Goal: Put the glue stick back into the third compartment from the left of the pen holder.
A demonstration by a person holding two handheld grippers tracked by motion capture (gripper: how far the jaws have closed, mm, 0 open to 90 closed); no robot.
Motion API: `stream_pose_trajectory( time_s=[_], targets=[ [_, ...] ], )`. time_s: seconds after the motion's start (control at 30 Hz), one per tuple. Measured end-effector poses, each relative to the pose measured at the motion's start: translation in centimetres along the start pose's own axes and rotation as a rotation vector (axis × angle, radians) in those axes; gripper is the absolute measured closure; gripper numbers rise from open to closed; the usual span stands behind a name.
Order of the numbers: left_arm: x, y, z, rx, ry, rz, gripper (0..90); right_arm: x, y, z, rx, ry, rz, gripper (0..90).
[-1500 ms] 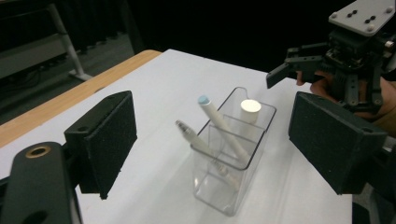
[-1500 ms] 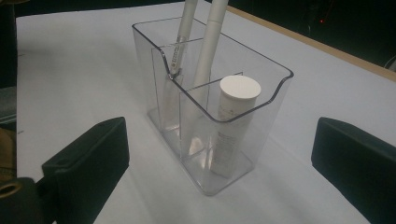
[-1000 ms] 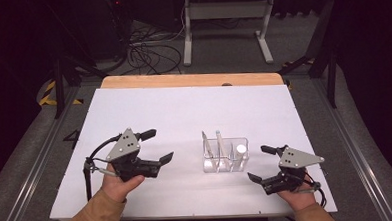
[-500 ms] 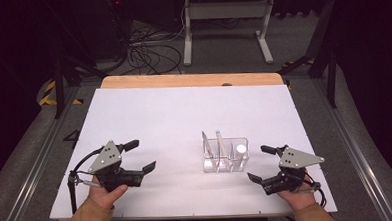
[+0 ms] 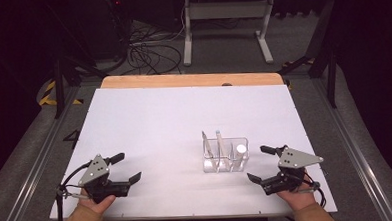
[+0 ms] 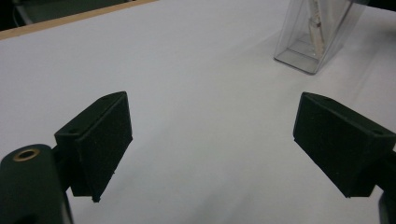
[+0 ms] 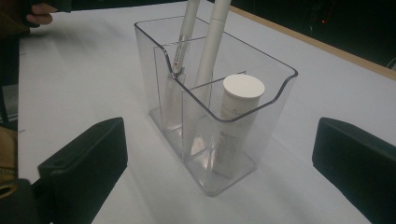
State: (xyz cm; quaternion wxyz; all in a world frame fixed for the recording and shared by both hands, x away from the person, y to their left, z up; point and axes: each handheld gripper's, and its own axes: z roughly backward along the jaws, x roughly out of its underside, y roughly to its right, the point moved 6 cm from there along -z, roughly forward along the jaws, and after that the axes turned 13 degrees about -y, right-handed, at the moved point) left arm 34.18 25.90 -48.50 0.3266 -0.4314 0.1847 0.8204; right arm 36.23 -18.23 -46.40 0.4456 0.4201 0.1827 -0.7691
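Left tongs [image 5: 129,168] wide, empty; right tongs [image 5: 257,164] wide, empty beside clear organizer [image 5: 225,154]; bottle [image 7: 236,123] print unreadable.

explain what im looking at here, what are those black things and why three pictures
A person sits at a white table holding a hand-held grasping tool in each hand: the left tool and the right tool. One picture comes from a camera above the table; the other two come from small cameras riding on each tool, looking along its black jaws. On the table stands a clear organizer with dividers, holding two white pens and a capped white tube. Both tools are open and hold nothing.
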Motion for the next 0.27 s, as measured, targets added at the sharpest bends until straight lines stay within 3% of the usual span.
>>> stream_pose_trajectory(
  time_s=[0.27],
  targets=[
    [-0.17, 0.01, 0.16, -0.021, -0.001, -0.043, 12.2, 0.07, 0.03, -0.09, -0.002, -0.007, -0.003, 3.9]
  ],
)
